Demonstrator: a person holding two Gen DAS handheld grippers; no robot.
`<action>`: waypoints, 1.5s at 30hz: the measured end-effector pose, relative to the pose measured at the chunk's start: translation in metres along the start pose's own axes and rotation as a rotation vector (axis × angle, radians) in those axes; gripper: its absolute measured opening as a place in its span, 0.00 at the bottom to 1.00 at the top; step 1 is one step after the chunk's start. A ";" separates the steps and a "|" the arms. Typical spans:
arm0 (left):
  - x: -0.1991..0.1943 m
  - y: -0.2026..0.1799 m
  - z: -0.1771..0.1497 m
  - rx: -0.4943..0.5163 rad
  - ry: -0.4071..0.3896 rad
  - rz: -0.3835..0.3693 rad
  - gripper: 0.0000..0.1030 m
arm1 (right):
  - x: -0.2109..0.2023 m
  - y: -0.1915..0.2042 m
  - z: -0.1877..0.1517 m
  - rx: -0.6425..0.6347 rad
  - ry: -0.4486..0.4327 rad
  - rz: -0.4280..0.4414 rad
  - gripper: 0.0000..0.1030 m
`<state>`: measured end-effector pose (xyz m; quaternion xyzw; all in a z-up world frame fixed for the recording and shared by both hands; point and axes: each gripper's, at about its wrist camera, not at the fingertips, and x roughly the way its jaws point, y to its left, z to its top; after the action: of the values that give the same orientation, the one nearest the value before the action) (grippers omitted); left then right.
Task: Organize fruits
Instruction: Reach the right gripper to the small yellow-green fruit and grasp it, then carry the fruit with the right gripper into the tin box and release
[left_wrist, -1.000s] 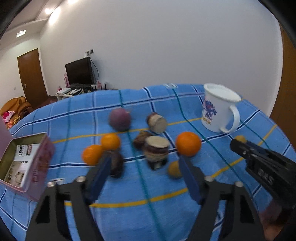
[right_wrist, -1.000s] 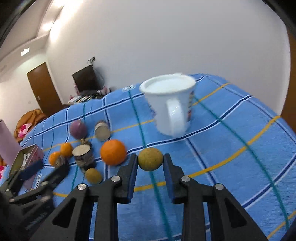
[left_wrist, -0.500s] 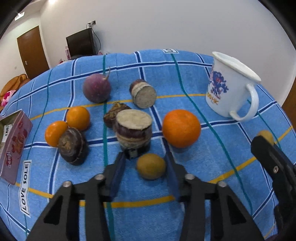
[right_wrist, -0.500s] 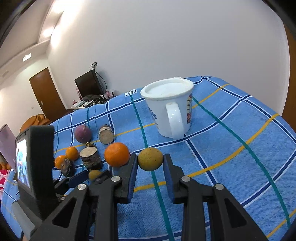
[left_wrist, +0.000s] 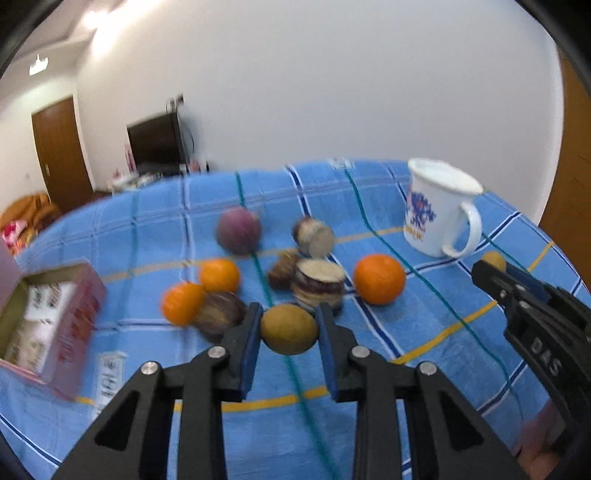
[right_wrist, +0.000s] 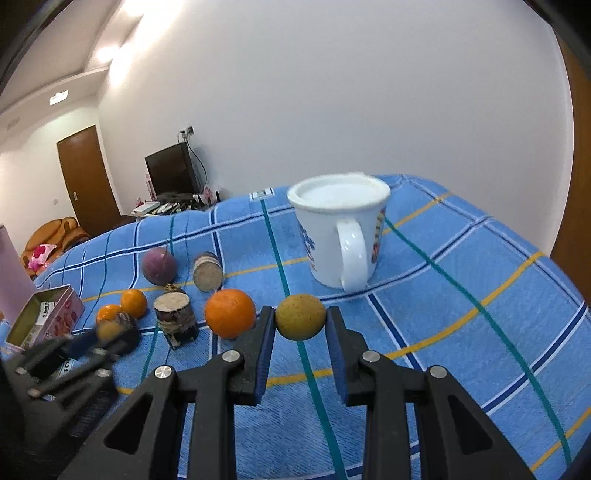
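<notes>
Left claw (left_wrist: 289, 328) is clamping a yellow-brown fruit (left_wrist: 289, 328); its jaws have just been closing, pads now pressing both sides of it, above the blue checked cloth (left_wrist: 424, 350) on the worktop. Right claw (right_wrist: 300, 322) is gripping a second yellow-brown fruit (right_wrist: 300, 322) the same way, in front of the white mug (right_wrist: 341, 236). Large orange (right_wrist: 229, 313) is sitting just left of the right claw. Two small oranges (left_wrist: 218, 275), a purple round fruit (left_wrist: 238, 229) and cut brown-skinned pieces (left_wrist: 318, 282) are lying clustered mid-cloth. Pink tin box (left_wrist: 55, 321) is standing open at far left.
</notes>
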<state>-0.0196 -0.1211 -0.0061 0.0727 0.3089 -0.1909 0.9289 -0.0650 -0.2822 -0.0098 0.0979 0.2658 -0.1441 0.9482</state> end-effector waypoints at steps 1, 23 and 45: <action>-0.007 0.006 0.001 0.000 -0.018 -0.004 0.30 | -0.003 0.003 0.000 -0.012 -0.017 -0.002 0.29; -0.048 0.246 0.000 -0.153 -0.219 0.081 0.30 | -0.022 0.201 0.013 -0.210 -0.041 0.314 0.29; -0.003 0.316 -0.028 -0.211 0.022 0.451 0.30 | 0.043 0.356 -0.024 -0.282 0.126 0.497 0.29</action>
<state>0.0890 0.1771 -0.0212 0.0446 0.3133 0.0551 0.9470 0.0744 0.0493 -0.0141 0.0358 0.3095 0.1374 0.9402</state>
